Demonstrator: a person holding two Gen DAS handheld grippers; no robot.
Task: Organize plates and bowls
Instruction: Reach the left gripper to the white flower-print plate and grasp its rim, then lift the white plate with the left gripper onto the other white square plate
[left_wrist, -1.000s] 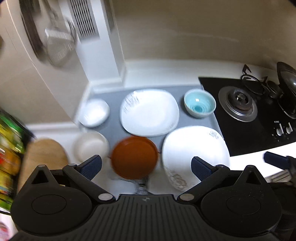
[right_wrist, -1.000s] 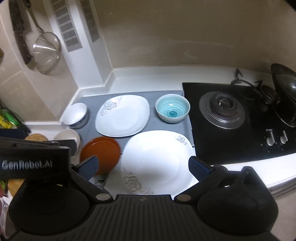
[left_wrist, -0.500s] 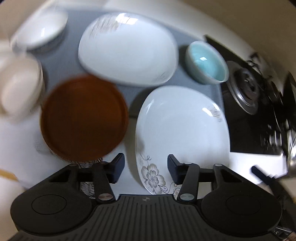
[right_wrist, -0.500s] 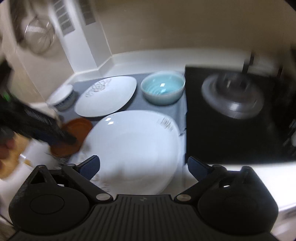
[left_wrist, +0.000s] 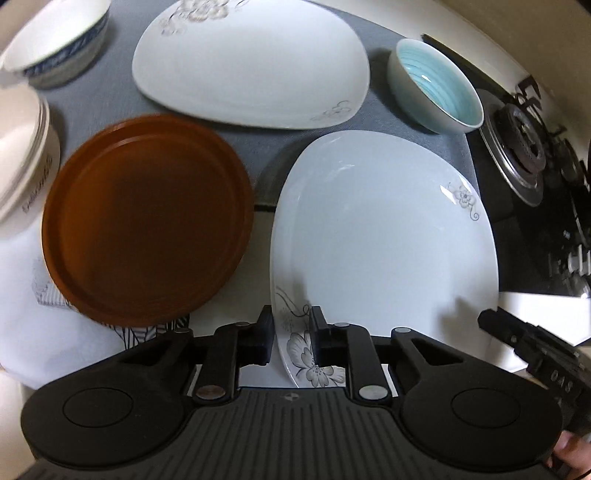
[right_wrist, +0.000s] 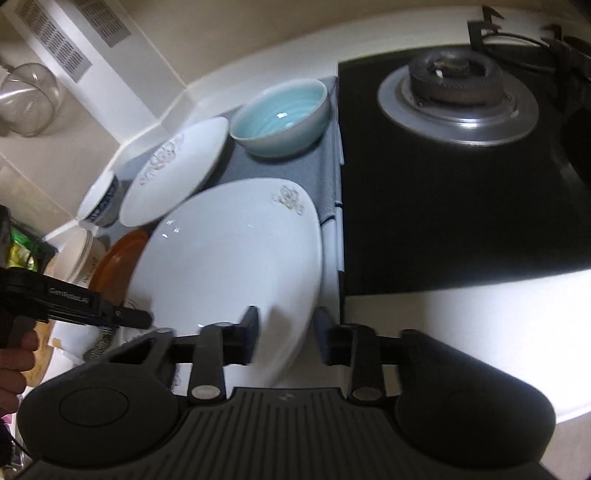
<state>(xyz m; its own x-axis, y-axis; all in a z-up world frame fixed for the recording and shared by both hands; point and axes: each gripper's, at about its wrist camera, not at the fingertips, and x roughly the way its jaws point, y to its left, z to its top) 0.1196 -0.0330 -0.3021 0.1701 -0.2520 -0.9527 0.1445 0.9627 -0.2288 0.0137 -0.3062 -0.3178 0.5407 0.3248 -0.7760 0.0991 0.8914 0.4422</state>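
A large white flowered plate (left_wrist: 384, 236) lies at the counter's front. My left gripper (left_wrist: 292, 334) is shut on its near left rim. My right gripper (right_wrist: 286, 332) straddles its near right rim (right_wrist: 236, 266), jaws narrowed around the edge. A second white plate (left_wrist: 251, 62) lies behind it. A brown round plate (left_wrist: 147, 232) lies to the left. A blue bowl (left_wrist: 436, 88) stands at the back right. A blue-patterned white bowl (left_wrist: 55, 37) and a cream bowl (left_wrist: 22, 144) stand at the left.
A grey mat (left_wrist: 369, 122) lies under the dishes. A black gas hob (right_wrist: 461, 166) with a burner (right_wrist: 456, 79) borders the mat on the right. A strainer (right_wrist: 26, 99) hangs on the left wall. White counter (right_wrist: 461, 325) runs along the front right.
Both grippers dropped toward the large white plate and narrowed from wide open. The left closed onto its near left rim; the right came around its near right rim.
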